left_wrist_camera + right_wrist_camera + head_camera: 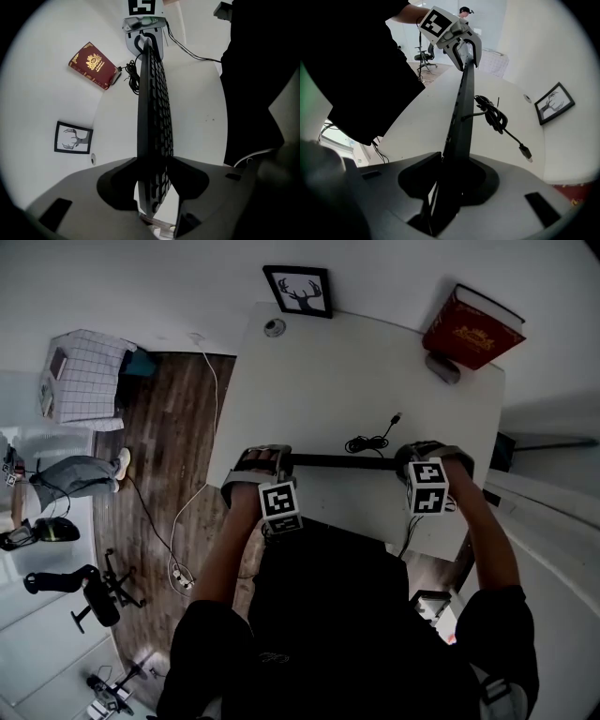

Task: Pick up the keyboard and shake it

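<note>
A black keyboard (342,462) hangs on edge over the white table (328,371), seen from above as a thin dark bar. My left gripper (262,465) is shut on its left end and my right gripper (427,457) on its right end. In the left gripper view the keyboard (152,108) runs away between the jaws of the left gripper (152,173), its keys facing the person, with the right gripper (145,35) at its far end. In the right gripper view the keyboard (461,108) is pinched by the right gripper (452,176). Its coiled cable (494,115) hangs down to the table.
A red book (472,326) leans at the table's far right corner over a grey object (442,367). A framed deer picture (299,292) and a small round thing (274,328) stand at the back edge. A white gridded box (82,376) and a floor cable (202,427) lie left.
</note>
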### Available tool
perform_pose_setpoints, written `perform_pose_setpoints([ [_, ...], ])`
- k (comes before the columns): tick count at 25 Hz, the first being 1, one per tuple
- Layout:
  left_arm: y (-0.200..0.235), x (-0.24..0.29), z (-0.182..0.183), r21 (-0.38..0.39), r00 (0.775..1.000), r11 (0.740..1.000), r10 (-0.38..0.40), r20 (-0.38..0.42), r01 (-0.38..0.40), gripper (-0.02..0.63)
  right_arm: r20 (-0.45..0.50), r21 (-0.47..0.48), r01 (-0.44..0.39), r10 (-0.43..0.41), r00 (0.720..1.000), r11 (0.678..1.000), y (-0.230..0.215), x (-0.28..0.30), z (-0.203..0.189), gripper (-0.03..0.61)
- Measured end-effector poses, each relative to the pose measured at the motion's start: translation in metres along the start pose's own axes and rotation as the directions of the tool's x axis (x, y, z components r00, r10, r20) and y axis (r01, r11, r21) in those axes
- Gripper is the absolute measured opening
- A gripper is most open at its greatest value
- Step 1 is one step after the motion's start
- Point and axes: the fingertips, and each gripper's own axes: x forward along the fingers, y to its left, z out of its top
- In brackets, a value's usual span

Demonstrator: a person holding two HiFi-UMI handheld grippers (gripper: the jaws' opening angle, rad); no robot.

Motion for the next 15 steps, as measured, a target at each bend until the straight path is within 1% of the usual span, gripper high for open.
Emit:
perform_pose_setpoints([
  [3,-0.003,-0.001,-0.002,0.009,1.000,1.000,0.000,-0.019,0.000,0.181,-0.019,-0.001,0.041,-0.041,0.999,0.999,0.001,0.001,0.000,0.120],
  [5,-0.010,-0.005,-0.001,0.016,0.999,1.000,-0.021,-0.024,0.021,0.168,-0.035,0.001,0.068,-0.068,0.997,0.998,0.005,0.003,0.001,0.118],
  [8,-0.019,-0.007,-0.001,0.056,0.998,0.996,-0.061,-0.033,0.062,0.146,-0.045,0.030,0.104,-0.103,0.994,0.994,0.012,0.003,0.002,0.107],
  [11,-0.019,-0.006,0.004,0.069,0.997,0.995,-0.078,-0.002,0.078,0.129,-0.083,0.074,0.169,-0.163,0.983,0.983,0.009,-0.007,0.004,0.100],
  [15,-0.022,-0.007,0.004,0.079,0.997,0.996,-0.053,0.057,0.049,0.106,-0.172,0.116,0.251,-0.229,0.958,0.961,0.013,-0.014,0.009,0.094],
])
